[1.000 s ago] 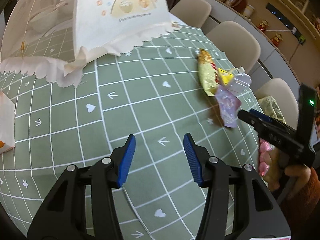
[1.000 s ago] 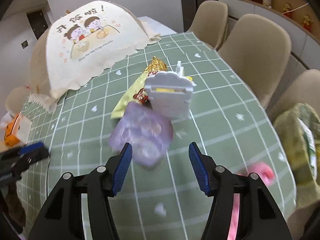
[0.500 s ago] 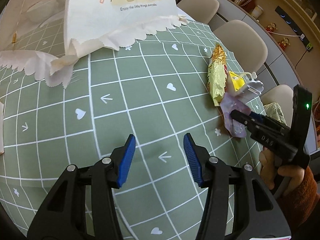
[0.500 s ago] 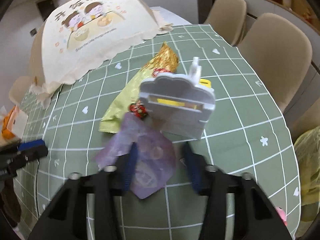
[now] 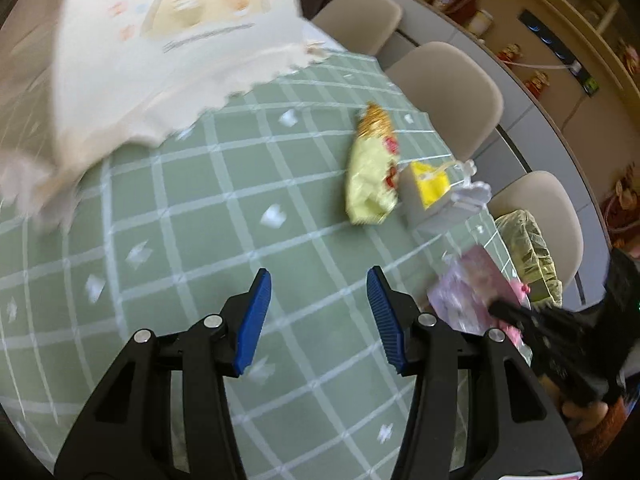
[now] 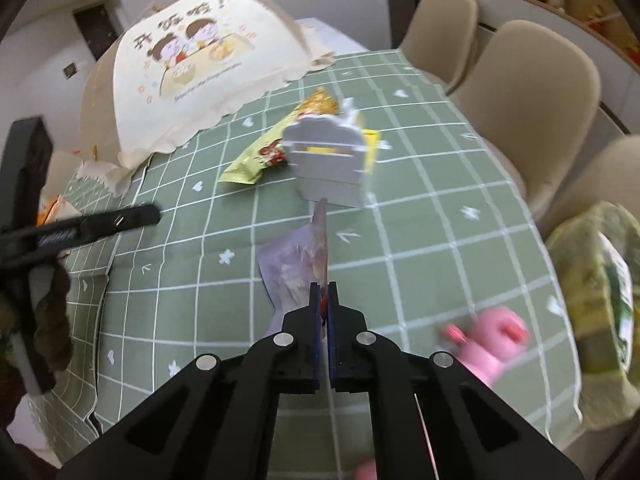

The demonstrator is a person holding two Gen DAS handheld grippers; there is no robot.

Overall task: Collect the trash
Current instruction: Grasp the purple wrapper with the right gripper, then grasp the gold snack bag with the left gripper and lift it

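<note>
My right gripper (image 6: 324, 294) is shut on a thin purple wrapper (image 6: 298, 266), pinched at its near edge and lifted off the green checked tablecloth (image 6: 420, 240); the same wrapper (image 5: 470, 294) shows at the right of the left wrist view. Beyond it lie a yellow-green snack bag (image 6: 268, 150) with a gold end and a small grey box (image 6: 328, 162) with a yellow side. My left gripper (image 5: 316, 312) hangs open over bare cloth, nothing between its blue pads. The snack bag (image 5: 372, 176) and grey box (image 5: 432, 196) lie ahead and to its right.
A cream mesh food cover (image 6: 192, 64) with cartoon print fills the far left of the table. Beige chairs (image 6: 532, 92) line the right edge. A green-yellow plastic bag (image 6: 600, 280) rests on one chair, with a pink object (image 6: 492, 344) near the table edge.
The right gripper's jaws closed on the purple wrapper and drew it back from the grey box. The left gripper shifted right across the cloth, staying open.
</note>
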